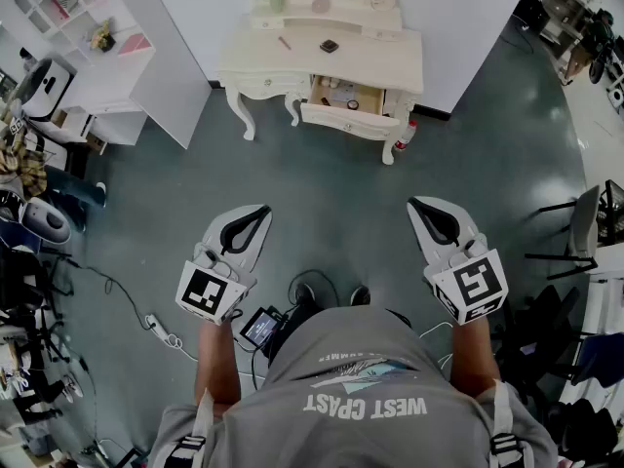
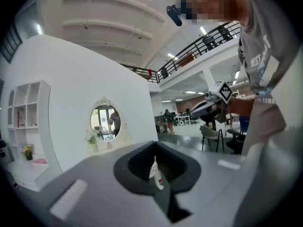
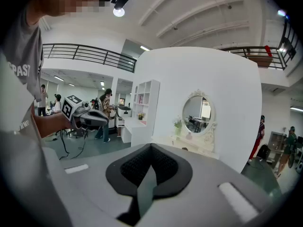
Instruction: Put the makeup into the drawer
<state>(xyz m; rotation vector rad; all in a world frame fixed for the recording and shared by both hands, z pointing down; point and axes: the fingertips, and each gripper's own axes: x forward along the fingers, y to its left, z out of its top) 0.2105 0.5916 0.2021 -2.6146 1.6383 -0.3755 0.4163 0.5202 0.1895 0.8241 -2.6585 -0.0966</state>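
Judging by the open drawer (image 1: 341, 118) with small items (image 1: 352, 104) inside and a compact (image 1: 330, 46) left on the dressing table (image 1: 380, 61), far ahead of the left gripper (image 1: 261, 213) and right gripper (image 1: 417, 206), both closed with no makeup held, the task is reckoned partly done.

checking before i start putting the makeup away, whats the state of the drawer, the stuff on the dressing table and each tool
drawer, pulled open, small items already inside
dark makeup case, lying on the tabletop, not yet in the drawer
pink stick, lying flat on the tabletop
left tool, shut, holding nothing
right tool, shut, holding nothing
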